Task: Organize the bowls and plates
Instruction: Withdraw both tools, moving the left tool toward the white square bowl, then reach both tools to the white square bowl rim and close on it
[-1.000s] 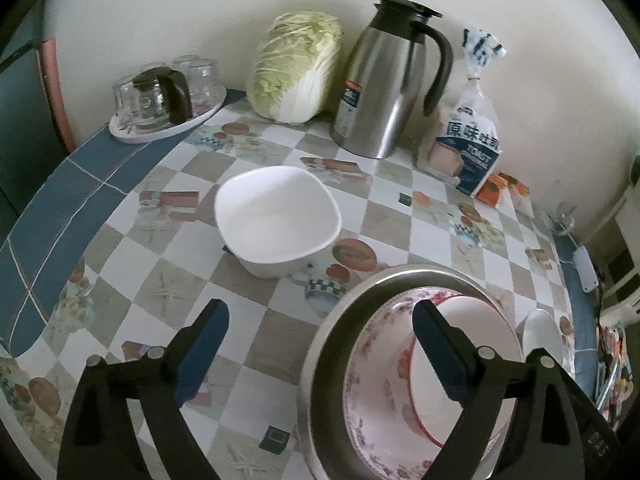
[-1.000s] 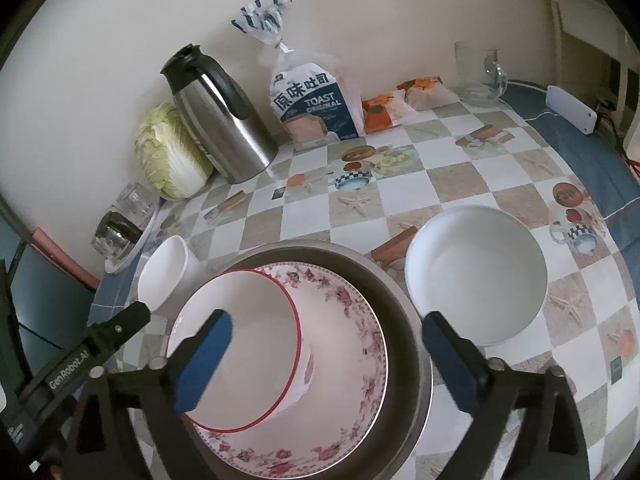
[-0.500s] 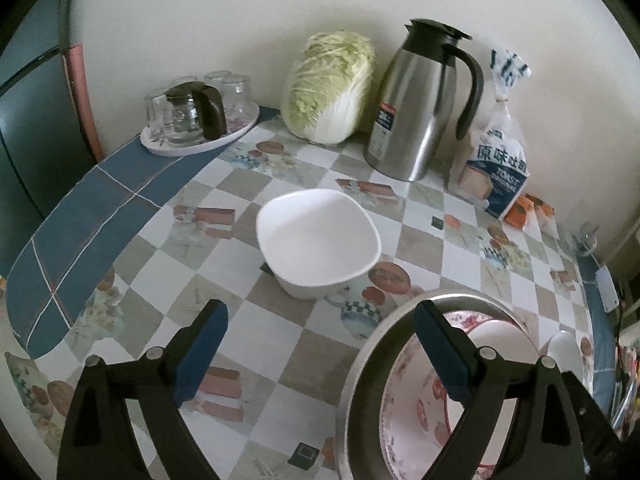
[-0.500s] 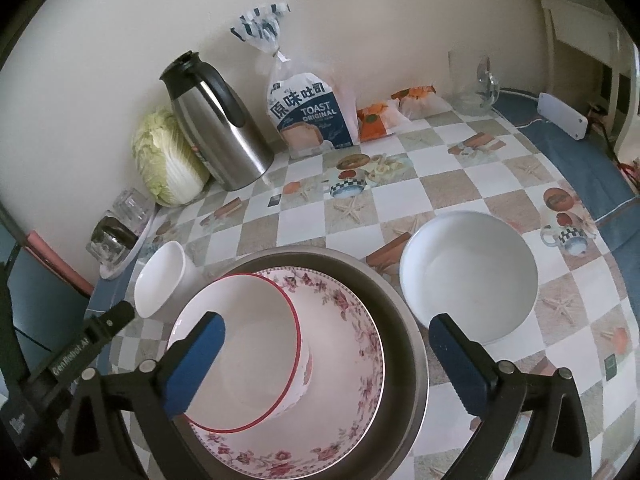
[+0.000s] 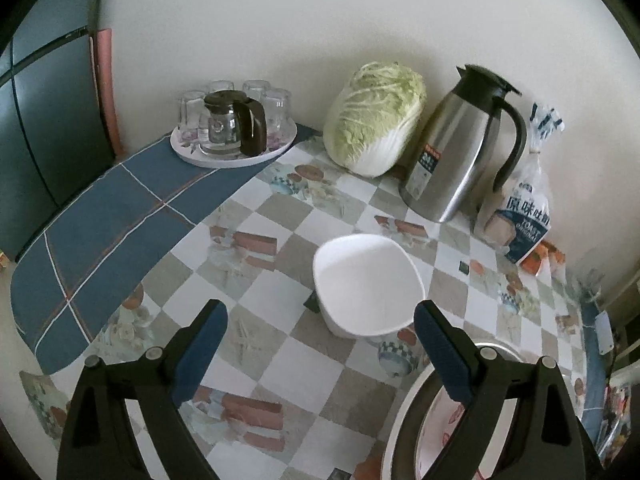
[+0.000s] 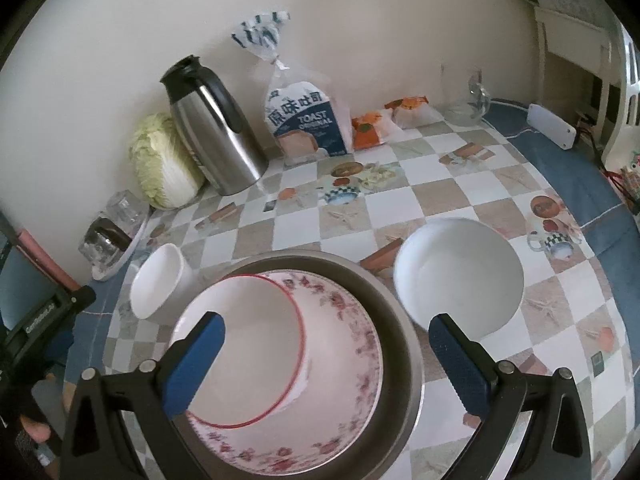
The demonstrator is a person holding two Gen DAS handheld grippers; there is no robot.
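Observation:
A small white squarish bowl [image 5: 366, 290] sits on the checkered tablecloth; it also shows in the right wrist view [image 6: 158, 282]. My left gripper [image 5: 320, 344] is open and empty, just short of it. A grey metal basin [image 6: 400, 332] holds a floral plate [image 6: 356, 364] with a red-rimmed white bowl [image 6: 248, 340] leaning in it. My right gripper [image 6: 326, 354] is open and empty above the basin. A round white bowl [image 6: 460, 276] sits right of the basin. The basin's edge shows in the left wrist view [image 5: 404, 420].
Along the wall stand a tray of glasses with a glass jug [image 5: 234, 128], a napa cabbage [image 5: 372, 120], a steel thermos [image 5: 460, 152], a toast bag [image 6: 306, 124], snack packets [image 6: 372, 126] and a glass mug [image 6: 466, 100]. A white device [image 6: 552, 130] lies at the far right.
My left gripper has drawn back and to the left, so the basin slid toward the lower right and the small white bowl now lies between the jaws' line. The right gripper rose slightly.

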